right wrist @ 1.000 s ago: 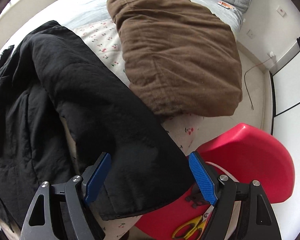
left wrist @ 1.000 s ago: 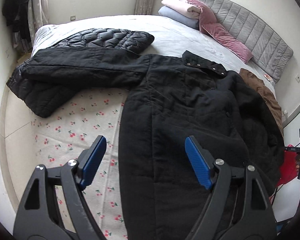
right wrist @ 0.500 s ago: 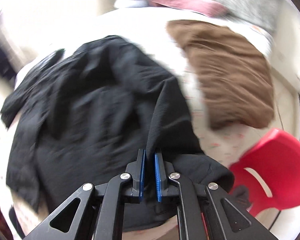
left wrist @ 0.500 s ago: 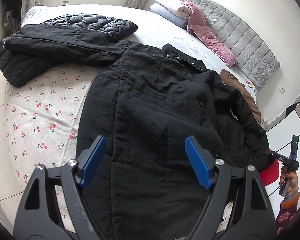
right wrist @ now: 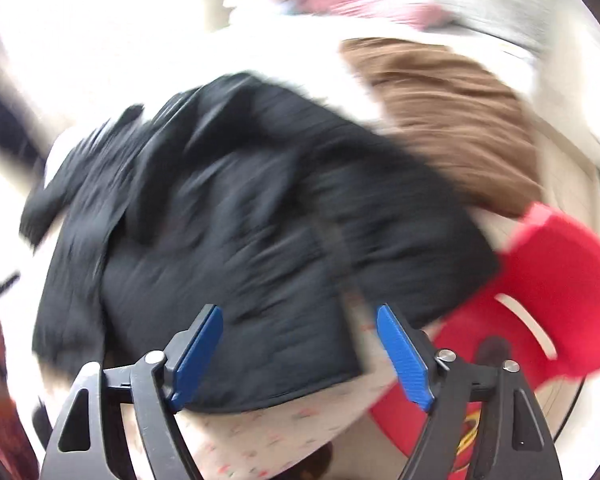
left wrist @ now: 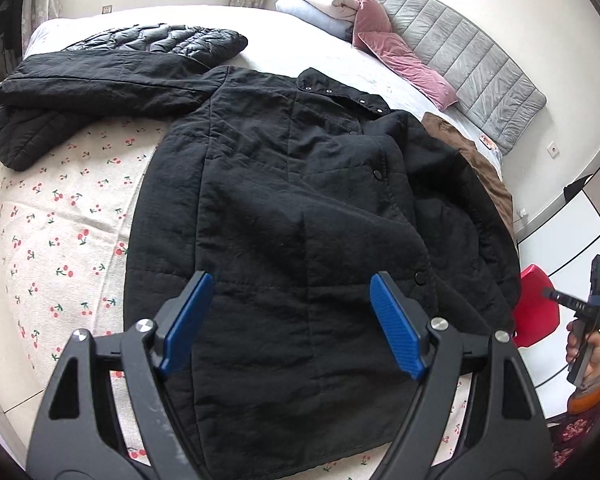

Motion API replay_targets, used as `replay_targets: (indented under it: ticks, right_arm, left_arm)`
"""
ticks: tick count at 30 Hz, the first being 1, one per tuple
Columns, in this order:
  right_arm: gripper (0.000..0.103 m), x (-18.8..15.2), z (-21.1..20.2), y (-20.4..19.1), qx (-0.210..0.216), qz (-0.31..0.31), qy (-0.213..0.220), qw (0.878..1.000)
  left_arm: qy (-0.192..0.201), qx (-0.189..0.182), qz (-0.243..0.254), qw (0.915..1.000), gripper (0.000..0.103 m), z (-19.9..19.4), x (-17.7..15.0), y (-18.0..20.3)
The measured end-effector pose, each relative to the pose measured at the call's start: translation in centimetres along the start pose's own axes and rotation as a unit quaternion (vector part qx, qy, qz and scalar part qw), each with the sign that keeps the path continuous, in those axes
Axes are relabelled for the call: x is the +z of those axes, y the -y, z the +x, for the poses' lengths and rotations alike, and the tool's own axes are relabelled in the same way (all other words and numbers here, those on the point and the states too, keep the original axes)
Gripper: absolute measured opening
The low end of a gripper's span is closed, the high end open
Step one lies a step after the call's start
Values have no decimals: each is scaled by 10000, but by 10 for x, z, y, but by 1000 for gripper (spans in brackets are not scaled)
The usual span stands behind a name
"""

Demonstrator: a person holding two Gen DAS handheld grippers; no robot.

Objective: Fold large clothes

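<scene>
A large black padded coat (left wrist: 300,216) lies front up on the bed, collar toward the headboard, its left sleeve stretched out to the far left and its right sleeve folded in over the body. My left gripper (left wrist: 292,324) is open and empty above the coat's lower hem. My right gripper (right wrist: 300,352) is open and empty above the coat's (right wrist: 236,248) right lower edge; this view is motion-blurred. The right gripper also shows in the left wrist view (left wrist: 588,320), held off the bed's right side.
A black quilted jacket (left wrist: 156,40) lies at the far left. A brown garment (left wrist: 480,164) lies beside the coat. Pillows (left wrist: 340,8) and a grey headboard (left wrist: 460,56) are at the back. A red plastic chair (right wrist: 540,292) stands by the bed's corner.
My right gripper shut on the coat's right sleeve, carried it over the coat body, then opened and let it go. My left gripper moved right, over the coat's hem.
</scene>
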State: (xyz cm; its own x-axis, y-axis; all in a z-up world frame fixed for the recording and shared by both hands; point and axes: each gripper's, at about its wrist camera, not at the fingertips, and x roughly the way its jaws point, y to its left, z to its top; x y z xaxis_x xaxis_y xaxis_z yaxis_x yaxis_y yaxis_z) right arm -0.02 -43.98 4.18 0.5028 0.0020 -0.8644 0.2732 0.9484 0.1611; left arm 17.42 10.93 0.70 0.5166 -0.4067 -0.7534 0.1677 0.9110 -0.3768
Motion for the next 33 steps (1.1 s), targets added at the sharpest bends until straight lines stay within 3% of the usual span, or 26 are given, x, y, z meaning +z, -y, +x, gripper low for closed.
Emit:
replay_targets:
  ticks: [3, 7, 10, 13, 14, 15, 16, 20, 23, 27, 29, 33]
  right_arm:
    - [81, -4, -2, 58, -2, 1241, 228, 9920]
    - [81, -26, 23, 122, 132, 2657, 442, 9630]
    - [81, -34, 49, 142, 267, 3190, 702, 9448]
    - [78, -30, 83, 146, 140, 3342, 772, 9392]
    - [70, -27, 92, 146, 96, 3448, 767, 9355]
    - [30, -26, 97, 146, 55, 3540, 864, 9312]
    - [11, -28, 92, 145, -102, 3574, 935, 9292]
    - [7, 0, 43, 113, -936, 2758, 1755, 9404]
    - [6, 45, -5, 103, -1413, 2144, 2385, 9366]
    - [5, 119, -53, 115, -2227, 1752, 2989, 9112]
    - [5, 154, -57, 118, -2732, 1617, 3103, 8961]
    - [6, 211, -30, 135, -3690, 1208, 2784, 8785]
  left_arm:
    - [-19, -68, -110, 9999, 81, 2, -2, -3]
    - [-103, -80, -176, 9998, 81, 8, -5, -2]
    - [-152, -161, -254, 9994, 81, 11, -8, 0]
    - [-198, -157, -319, 9992, 81, 16, -11, 2]
    - [-214, -114, -319, 9992, 81, 18, -12, 3]
    - [-241, -64, -298, 9992, 81, 20, -12, 5]
    - [-259, -39, -271, 9993, 81, 21, -13, 6]
    - [-296, 50, -97, 9995, 81, 23, -13, 9]
    - [-318, 159, -39, 9994, 81, 26, -9, 9]
    - [-255, 268, -21, 9993, 81, 24, -6, 6]
    - [-214, 312, -53, 9993, 81, 22, -7, 3]
    - [-159, 369, -96, 9991, 81, 21, -7, -3]
